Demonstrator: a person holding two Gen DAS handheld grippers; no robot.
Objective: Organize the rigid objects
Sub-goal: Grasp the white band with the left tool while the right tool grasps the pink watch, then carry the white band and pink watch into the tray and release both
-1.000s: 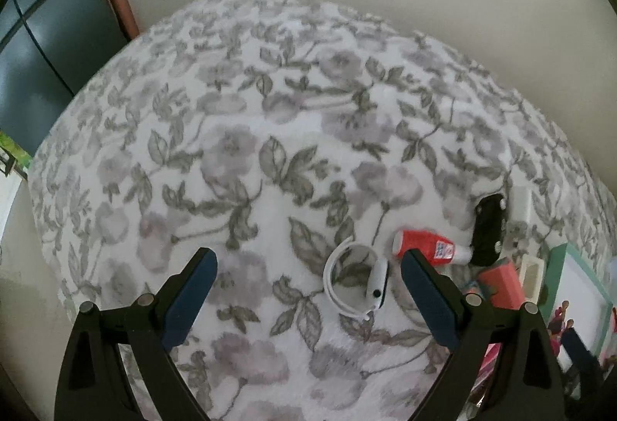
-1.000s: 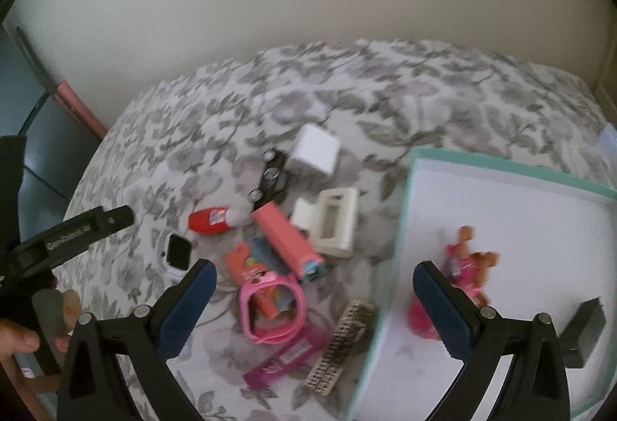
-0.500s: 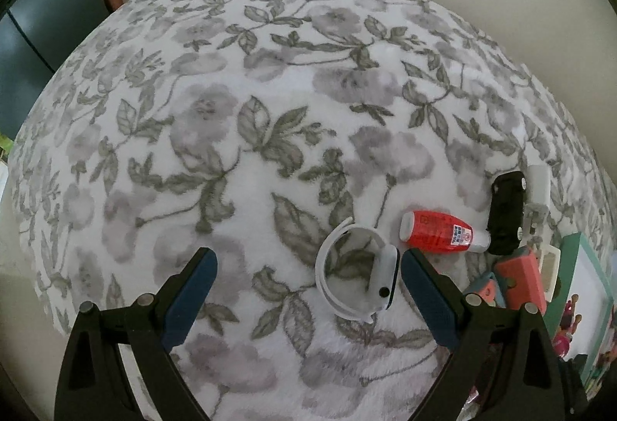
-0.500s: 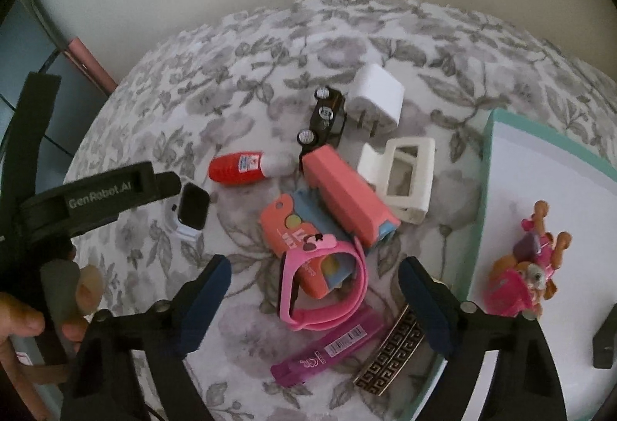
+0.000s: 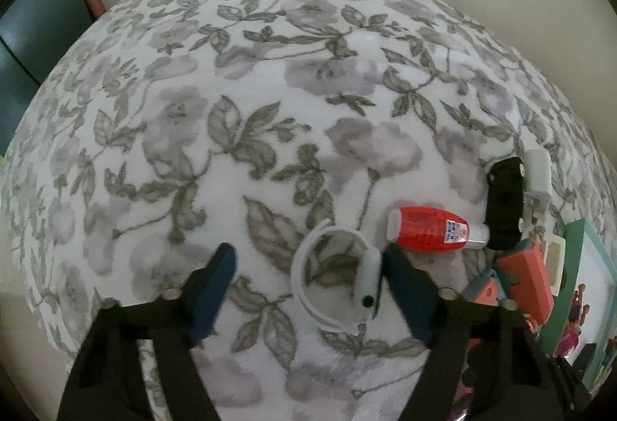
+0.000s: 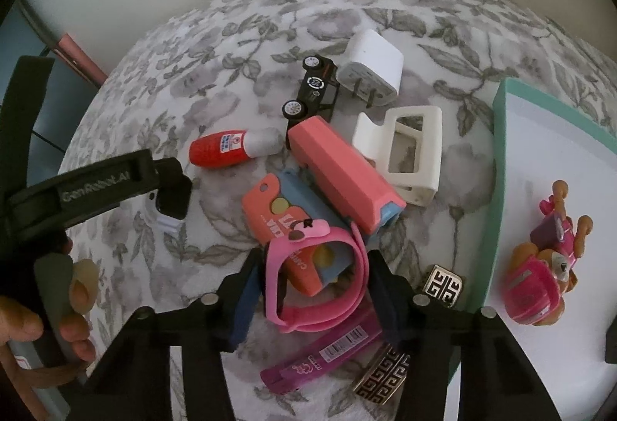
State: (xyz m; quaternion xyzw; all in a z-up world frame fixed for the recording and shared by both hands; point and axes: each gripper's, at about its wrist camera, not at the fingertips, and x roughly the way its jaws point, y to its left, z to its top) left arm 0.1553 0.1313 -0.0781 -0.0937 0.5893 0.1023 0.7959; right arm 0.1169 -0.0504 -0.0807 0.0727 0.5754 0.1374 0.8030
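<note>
Now both grippers straddle watches on the floral blanket (image 5: 270, 81)

Left gripper (image 5: 308, 263), jaws just closing, has the white watch (image 5: 335, 286) between them, its face seemingly touching the right finger; not gripped. Right gripper (image 6: 312, 266), also closing, brackets the pink watch (image 6: 320, 278) beside the teal tray (image 6: 497, 166); contact unclear

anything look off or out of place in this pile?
Mostly a loose heap beside the tray. The pink watch sits on the orange card, which lies partly under the pink box. The toy car lies tipped on its side against the charger. No damage or spill visible.
</note>
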